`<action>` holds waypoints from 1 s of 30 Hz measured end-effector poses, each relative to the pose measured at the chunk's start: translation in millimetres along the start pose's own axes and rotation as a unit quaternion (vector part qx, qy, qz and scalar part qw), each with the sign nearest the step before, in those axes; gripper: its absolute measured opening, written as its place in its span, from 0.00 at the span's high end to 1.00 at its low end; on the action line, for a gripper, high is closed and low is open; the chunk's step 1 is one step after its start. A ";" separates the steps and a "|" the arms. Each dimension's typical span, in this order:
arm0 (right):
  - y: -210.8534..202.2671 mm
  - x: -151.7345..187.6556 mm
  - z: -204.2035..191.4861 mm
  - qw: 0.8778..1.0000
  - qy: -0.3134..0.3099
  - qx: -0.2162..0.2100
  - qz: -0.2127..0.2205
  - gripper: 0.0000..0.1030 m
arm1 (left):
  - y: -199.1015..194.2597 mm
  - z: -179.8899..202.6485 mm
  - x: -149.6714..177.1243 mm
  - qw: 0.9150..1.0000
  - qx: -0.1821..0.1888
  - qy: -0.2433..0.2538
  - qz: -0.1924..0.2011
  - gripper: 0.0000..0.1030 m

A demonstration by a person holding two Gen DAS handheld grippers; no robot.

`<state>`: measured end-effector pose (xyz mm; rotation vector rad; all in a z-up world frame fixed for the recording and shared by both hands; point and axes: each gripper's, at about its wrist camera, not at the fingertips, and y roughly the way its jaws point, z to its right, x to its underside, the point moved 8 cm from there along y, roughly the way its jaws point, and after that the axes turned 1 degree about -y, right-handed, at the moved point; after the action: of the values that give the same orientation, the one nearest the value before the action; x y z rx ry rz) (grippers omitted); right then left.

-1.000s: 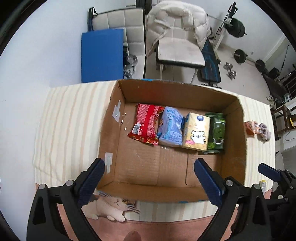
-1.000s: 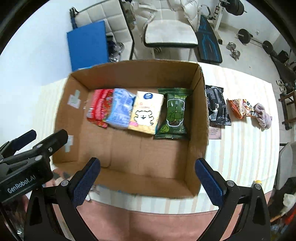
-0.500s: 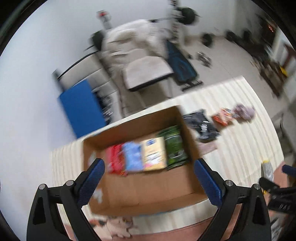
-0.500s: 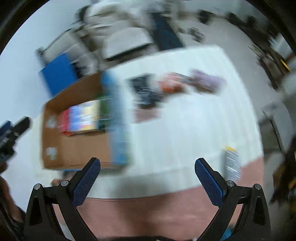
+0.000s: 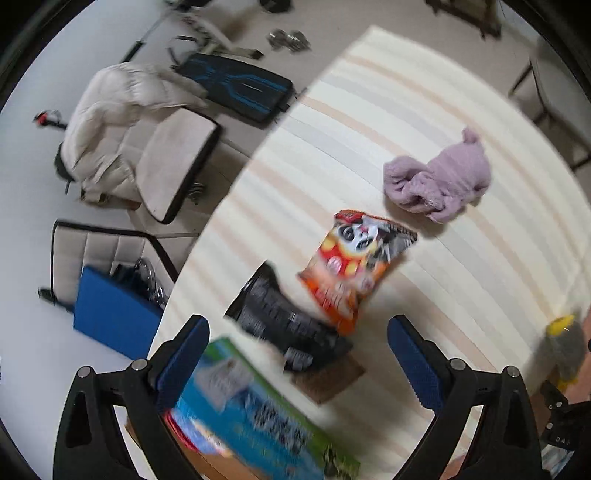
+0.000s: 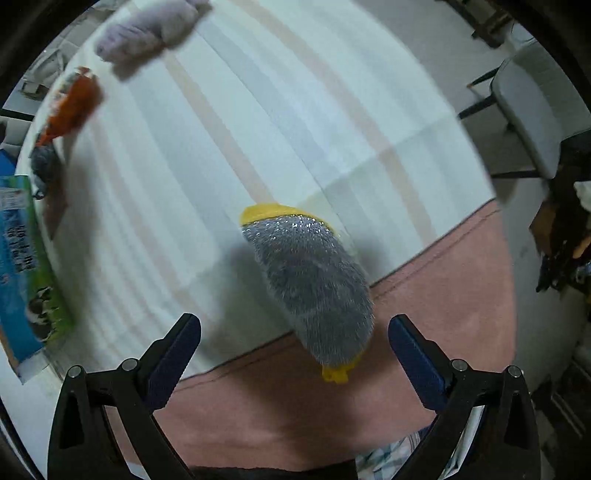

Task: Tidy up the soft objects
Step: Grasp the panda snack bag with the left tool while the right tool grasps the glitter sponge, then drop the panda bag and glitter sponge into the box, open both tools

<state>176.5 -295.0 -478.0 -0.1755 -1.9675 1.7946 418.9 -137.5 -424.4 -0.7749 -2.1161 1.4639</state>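
Observation:
My left gripper [image 5: 297, 349] is open and empty above a black packet [image 5: 288, 325] and an orange panda snack bag [image 5: 354, 273] on the striped cloth [image 5: 461, 266]. A lilac soft cloth bundle [image 5: 439, 181] lies further off. The cardboard box's printed blue-green side [image 5: 258, 417] is at the bottom left. My right gripper [image 6: 293, 343] is open and empty just above a grey glittery sponge with yellow edges [image 6: 310, 284] at the cloth's front edge. The lilac bundle [image 6: 144, 29], orange bag [image 6: 70, 103] and box side [image 6: 22, 266] show at the left.
White chairs [image 5: 173, 158] with a padded jacket [image 5: 114, 118], a blue board [image 5: 110, 317] and a black bench stand beyond the table. A pink mat [image 6: 369, 387] lies under the cloth at the front. A grey chair [image 6: 532, 107] stands to the right.
Both grippers have swung right, away from the open box. The left now faces the black packet and orange bag; the right now hovers close over the grey sponge.

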 end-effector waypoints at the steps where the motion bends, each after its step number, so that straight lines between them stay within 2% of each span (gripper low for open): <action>1: 7.1 -3.1 1.1 1.000 0.002 -0.002 -0.005 0.04 | 8.2 1.9 -4.2 1.000 -0.003 0.006 -0.006 0.04; 3: 17.1 -8.8 4.7 1.000 0.008 0.000 -0.013 0.09 | 24.3 6.0 -13.7 1.000 -0.006 0.015 -0.016 0.04; 5: 26.7 -13.0 8.0 1.000 0.009 0.008 -0.021 0.25 | 36.0 10.1 -19.3 0.999 -0.008 0.028 -0.025 0.04; 6: 30.4 -13.3 9.9 1.000 0.009 0.015 -0.027 0.27 | 39.8 12.0 -21.9 0.999 -0.004 0.033 -0.028 0.04; 8: 28.1 -16.0 8.9 1.000 -0.002 0.026 -0.014 0.39 | 45.4 16.9 -28.1 0.999 -0.003 0.043 -0.030 0.04; 10: 25.7 -18.3 7.0 1.000 -0.009 0.027 -0.008 0.44 | 52.4 23.6 -31.7 0.998 0.001 0.052 -0.035 0.06; 11: 26.4 -18.9 7.3 1.000 -0.009 0.028 -0.009 0.45 | 55.8 26.3 -32.0 0.998 0.008 0.052 -0.039 0.24; 12: 26.6 -18.9 6.5 0.999 -0.010 0.029 -0.009 0.46 | 58.2 25.9 -31.2 0.998 0.015 0.048 -0.046 0.53; 13: 26.1 -19.6 5.9 0.999 -0.015 0.029 -0.008 0.48 | 61.2 27.6 -28.8 0.997 0.029 0.039 -0.055 0.54; 15: 24.0 -20.7 0.1 0.999 -0.021 0.028 -0.007 0.51 | 58.2 25.6 -30.0 0.998 0.037 0.019 -0.049 0.56; 18: 12.3 -18.2 -6.4 1.000 -0.021 0.020 0.004 0.54 | 48.3 22.8 -19.3 0.995 0.080 -0.029 -0.046 0.58; 22: -23.9 -13.6 -22.8 0.999 -0.031 -0.022 0.025 0.56 | 10.1 9.8 5.9 0.984 0.141 -0.106 -0.013 0.58; 25: -62.3 -11.4 -47.0 0.996 -0.057 -0.052 0.052 0.56 | -29.3 -10.3 38.4 0.971 0.175 -0.162 0.020 0.58; 26: -72.3 -10.1 -55.3 0.994 -0.066 -0.058 0.059 0.56 | -44.6 -19.3 55.8 0.964 0.186 -0.186 0.034 0.58; 28: -103.1 -3.0 -86.2 0.989 -0.094 -0.079 0.080 0.56 | -65.5 -35.4 80.5 0.955 0.196 -0.218 0.051 0.58; 30: -126.2 2.1 -118.8 0.984 -0.119 -0.092 0.093 0.56 | -84.6 -55.5 116.2 0.942 0.206 -0.257 0.065 0.58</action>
<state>251.6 -203.7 -351.2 -0.2184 -2.3566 1.8170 352.3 -45.0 -320.7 -0.4047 -2.0030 2.2848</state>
